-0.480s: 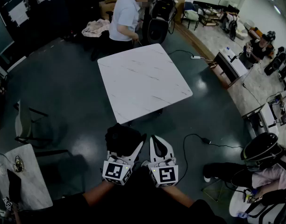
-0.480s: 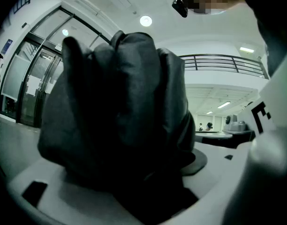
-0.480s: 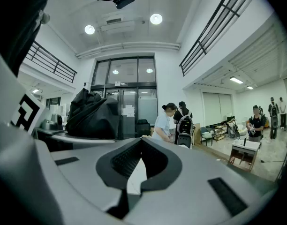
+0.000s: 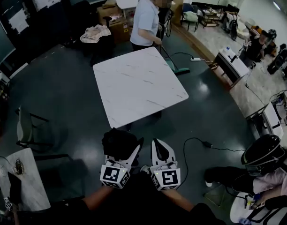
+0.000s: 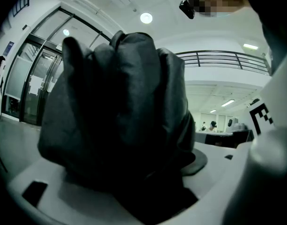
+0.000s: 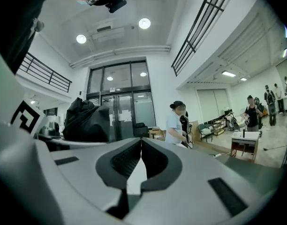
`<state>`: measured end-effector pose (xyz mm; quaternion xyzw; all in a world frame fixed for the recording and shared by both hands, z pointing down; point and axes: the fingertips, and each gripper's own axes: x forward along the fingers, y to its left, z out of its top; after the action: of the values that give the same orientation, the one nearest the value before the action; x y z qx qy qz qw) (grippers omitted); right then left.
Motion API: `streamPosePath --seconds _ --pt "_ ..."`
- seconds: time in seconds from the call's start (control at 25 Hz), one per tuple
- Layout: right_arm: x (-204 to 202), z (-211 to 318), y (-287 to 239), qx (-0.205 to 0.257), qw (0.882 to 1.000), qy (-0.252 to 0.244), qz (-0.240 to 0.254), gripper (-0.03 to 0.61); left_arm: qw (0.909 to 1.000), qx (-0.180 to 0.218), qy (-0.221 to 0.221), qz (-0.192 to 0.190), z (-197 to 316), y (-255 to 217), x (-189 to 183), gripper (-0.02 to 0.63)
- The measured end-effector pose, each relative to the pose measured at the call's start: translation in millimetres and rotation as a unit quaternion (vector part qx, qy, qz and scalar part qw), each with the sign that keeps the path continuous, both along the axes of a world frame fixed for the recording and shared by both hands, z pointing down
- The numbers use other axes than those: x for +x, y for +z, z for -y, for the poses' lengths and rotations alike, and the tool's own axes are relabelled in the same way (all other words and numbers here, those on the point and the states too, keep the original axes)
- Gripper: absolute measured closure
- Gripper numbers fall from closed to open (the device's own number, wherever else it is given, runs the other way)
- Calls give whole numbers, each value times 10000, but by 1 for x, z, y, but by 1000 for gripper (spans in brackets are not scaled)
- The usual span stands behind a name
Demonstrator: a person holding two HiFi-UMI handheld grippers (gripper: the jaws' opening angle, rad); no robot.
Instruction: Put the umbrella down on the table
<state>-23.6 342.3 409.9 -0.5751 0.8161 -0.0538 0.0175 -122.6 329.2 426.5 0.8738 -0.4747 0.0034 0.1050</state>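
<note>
Short of the table [image 4: 139,83], left claw [image 4: 124,149] clamps the black umbrella [image 5: 120,111]; right gripper view shows right claw [image 6: 141,156] closed, empty.

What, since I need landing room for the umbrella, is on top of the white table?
Nothing: the table top shows fully bare. The umbrella is clamped in the left gripper, short of it. The floor beneath is covered.

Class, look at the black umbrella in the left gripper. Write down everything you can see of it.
The umbrella is black, folded into a bulky, crumpled bundle of soft, matte cloth; no handle or ribs show. It sits clamped between the wide-set jaws of the left gripper, held about level above the dark floor, short of the white table. Nothing else touches it; the shut right gripper is beside it, apart.
</note>
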Motion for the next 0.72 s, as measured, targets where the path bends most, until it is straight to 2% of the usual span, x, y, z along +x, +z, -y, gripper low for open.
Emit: streamPosePath --seconds 0.2,0.4,0.6,0.72 --pt "17 2 23 -215 9995 -65 244 561 9996 -115 -257 74 10 10 -1 244" --pt "29 13 26 -248 9993 -68 257 561 9990 -117 -366 223 23 10 3 244" --pt "38 30 37 -370 9989 -114 -271 561 9992 -198 -269 208 47 15 14 244" --pt "54 46 40 -451 9981 -15 -424 561 9994 -216 -188 188 71 19 25 244"
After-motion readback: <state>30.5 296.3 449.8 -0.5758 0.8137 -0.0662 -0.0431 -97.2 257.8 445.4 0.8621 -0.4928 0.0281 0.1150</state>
